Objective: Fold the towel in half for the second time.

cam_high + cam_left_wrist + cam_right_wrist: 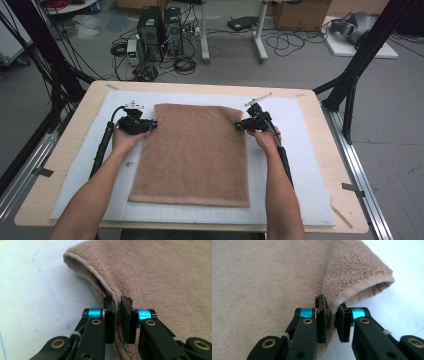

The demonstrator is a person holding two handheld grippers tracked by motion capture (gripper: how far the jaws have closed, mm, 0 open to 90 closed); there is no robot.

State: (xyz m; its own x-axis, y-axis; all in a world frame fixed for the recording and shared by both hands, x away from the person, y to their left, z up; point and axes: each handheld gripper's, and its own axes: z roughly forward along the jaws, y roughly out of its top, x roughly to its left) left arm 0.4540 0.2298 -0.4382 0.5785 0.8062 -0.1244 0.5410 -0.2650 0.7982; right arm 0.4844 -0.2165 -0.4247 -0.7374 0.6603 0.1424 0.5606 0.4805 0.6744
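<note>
- A brown towel (192, 155) lay flat on the white mat (295, 165) that covered the wooden desk (327, 135), its long sides running from the far edge toward the person's edge.
- The left gripper (150, 125) sat at the towel's far left corner — in the left gripper view its pads were clamped on the hem (117, 296), which rose in a small fold off the mat.
- The right gripper (240, 125) sat at the far right corner, and in the right gripper view its jaws pinched the lifted edge of the towel (332, 305) between them.
- Both forearms reached in from the near edge of the desk — one on each side of the towel.
- Beyond the desk's far edge, computer towers (160, 32) and cables lay on the floor.
</note>
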